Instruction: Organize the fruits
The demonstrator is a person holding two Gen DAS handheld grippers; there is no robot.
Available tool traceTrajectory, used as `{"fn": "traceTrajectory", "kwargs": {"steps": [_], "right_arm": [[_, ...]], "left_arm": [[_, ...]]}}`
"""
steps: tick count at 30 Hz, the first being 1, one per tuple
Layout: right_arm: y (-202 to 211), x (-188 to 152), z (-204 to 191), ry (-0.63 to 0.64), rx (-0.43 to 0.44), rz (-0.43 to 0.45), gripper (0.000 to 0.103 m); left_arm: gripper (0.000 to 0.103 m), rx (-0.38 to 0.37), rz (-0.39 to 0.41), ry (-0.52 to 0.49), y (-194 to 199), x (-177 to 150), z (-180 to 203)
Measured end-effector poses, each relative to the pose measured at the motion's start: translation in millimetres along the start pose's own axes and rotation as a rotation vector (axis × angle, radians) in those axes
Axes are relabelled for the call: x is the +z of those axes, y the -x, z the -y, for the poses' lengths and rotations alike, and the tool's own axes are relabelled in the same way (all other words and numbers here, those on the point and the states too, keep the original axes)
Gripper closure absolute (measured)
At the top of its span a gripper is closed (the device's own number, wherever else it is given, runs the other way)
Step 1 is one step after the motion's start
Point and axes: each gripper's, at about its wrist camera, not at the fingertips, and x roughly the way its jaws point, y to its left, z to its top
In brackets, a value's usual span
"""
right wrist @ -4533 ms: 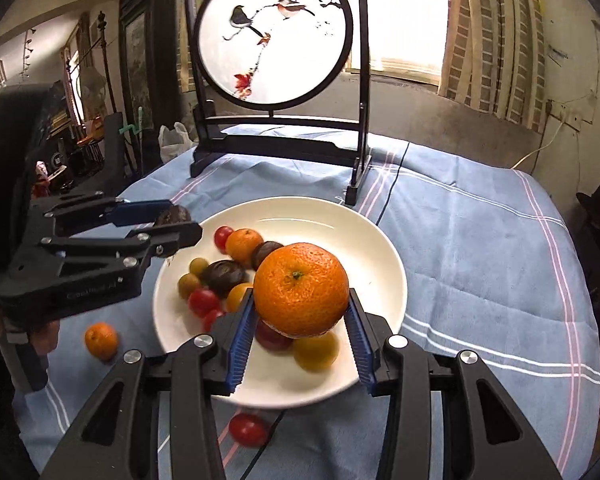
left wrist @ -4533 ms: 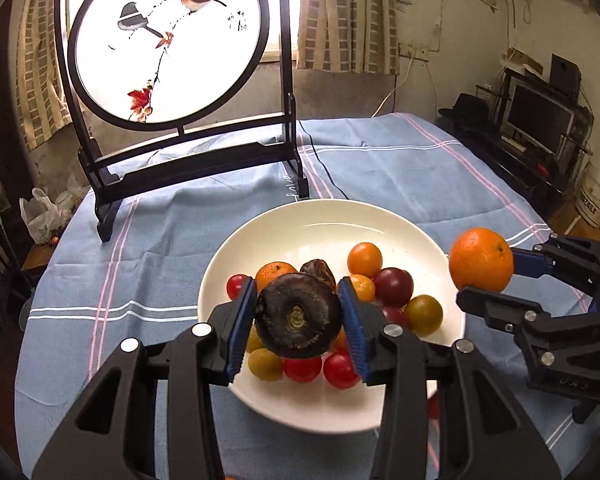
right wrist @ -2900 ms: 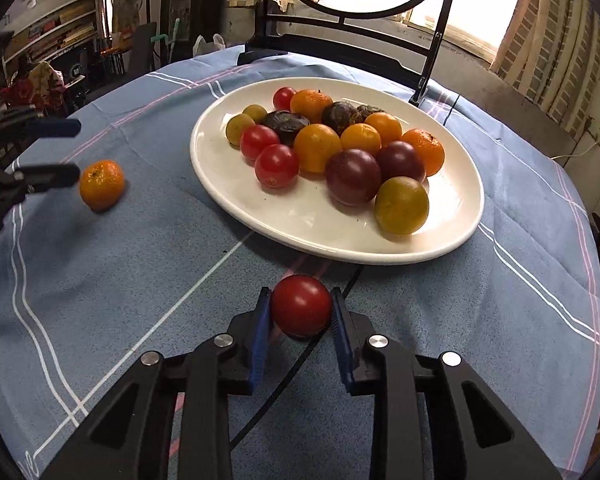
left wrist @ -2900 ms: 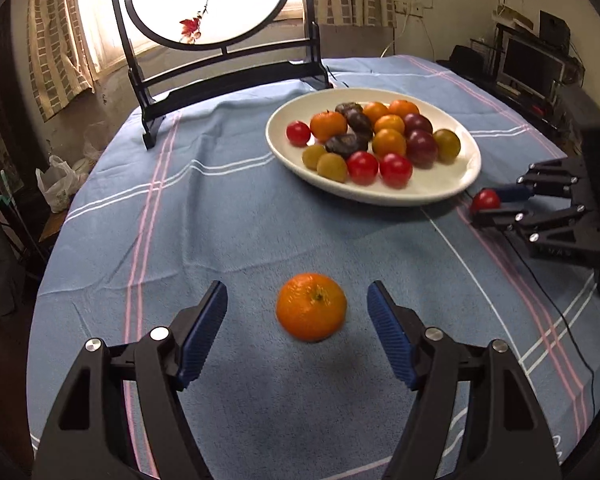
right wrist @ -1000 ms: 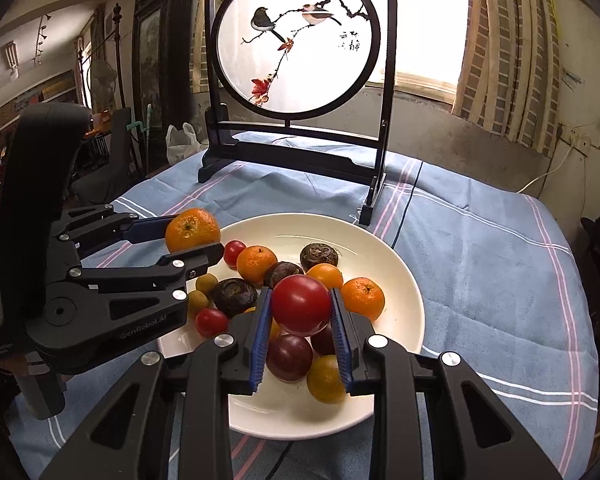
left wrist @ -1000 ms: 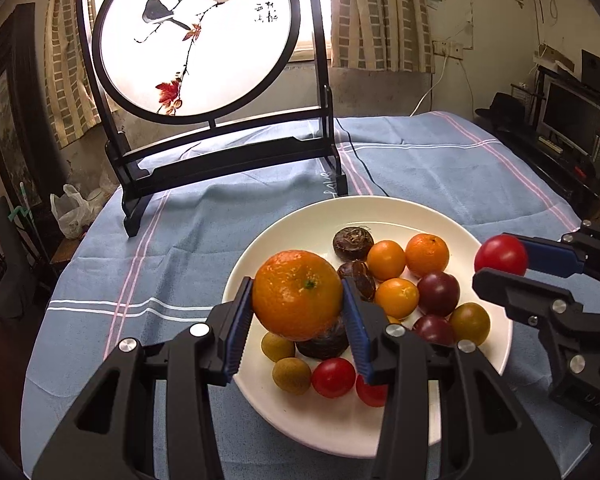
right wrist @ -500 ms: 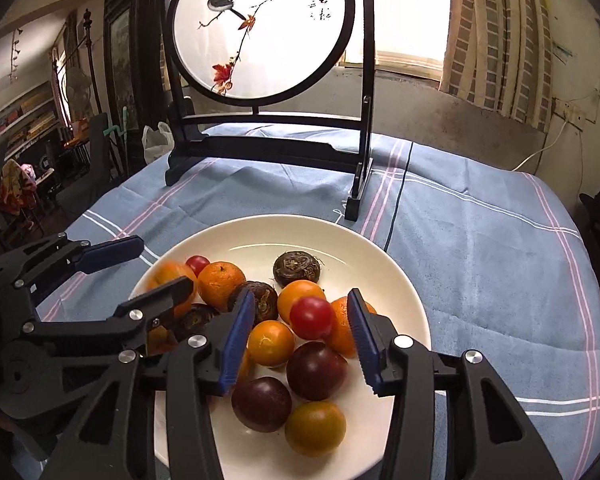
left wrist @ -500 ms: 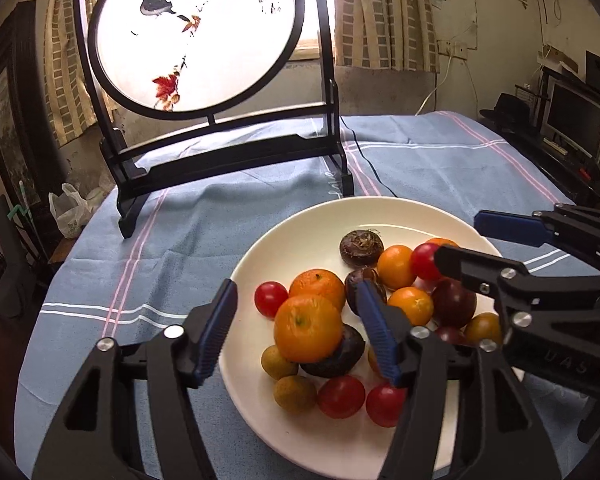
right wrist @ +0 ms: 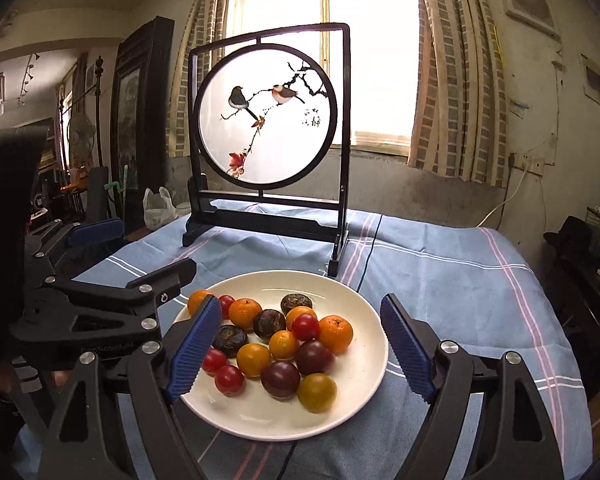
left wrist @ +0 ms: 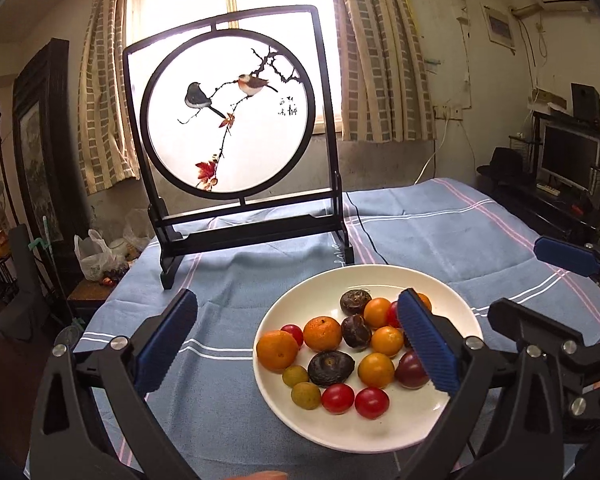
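A white plate (left wrist: 400,428) (right wrist: 360,380) on the blue striped cloth holds several fruits: oranges, red, yellow and dark purple tomatoes, and dark brown fruits. The large orange (left wrist: 277,350) lies at the plate's left edge. A red tomato (right wrist: 305,327) rests on top of the pile. My left gripper (left wrist: 298,344) hangs above the plate's near left side; its jaws are opening, with nothing held between them. My right gripper (right wrist: 300,350) hovers over the plate's near side, jaws also opening and empty. Each gripper shows in the other's view: right gripper (left wrist: 552,292), left gripper (right wrist: 132,252).
A black-framed round bird screen (left wrist: 228,120) (right wrist: 266,120) stands on the cloth behind the plate. A black cable (left wrist: 364,232) runs from its right foot. A monitor (left wrist: 570,160) sits on furniture beyond the table's right edge, and a plastic bag (right wrist: 158,204) beyond the left.
Both grippers let go: the orange and the red tomato now lie on the plate. Both jaws have spread wider, and both grippers have drawn back and up from the plate.
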Motion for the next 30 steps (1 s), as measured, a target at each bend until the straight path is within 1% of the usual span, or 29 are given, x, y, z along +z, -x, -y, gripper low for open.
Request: {"fn": "traceTrajectory", "kwargs": {"steps": [4, 7, 12, 18, 23, 30], "right_arm": [[6.5, -5.0, 0.5, -0.015, 0.005, 0.023, 0.018], [3.0, -8.3, 4.1, -0.032, 0.006, 0.011, 0.018], [-5.9, -13.0, 7.6, -0.053, 0.021, -0.015, 0.018], [-8.8, -15.9, 1.8, -0.042, 0.033, -0.026, 0.018], [-8.5, -16.9, -0.4, -0.039, 0.043, -0.026, 0.018], [-10.9, -19.0, -0.6, -0.043, 0.052, -0.034, 0.018]], "left_arm": [[0.005, 0.008, 0.023, 0.011, 7.1, -1.9, -1.4], [0.005, 0.016, 0.025, 0.027, 5.6, -3.6, -4.3], [0.005, 0.018, 0.003, 0.043, -3.3, -8.3, -8.6], [0.005, 0.011, -0.015, 0.042, -8.6, -10.7, -9.2], [0.005, 0.001, -0.036, 0.076, -9.7, -14.0, -11.8], [0.005, 0.028, -0.056, 0.079, -16.0, -15.0, -13.0]]}}
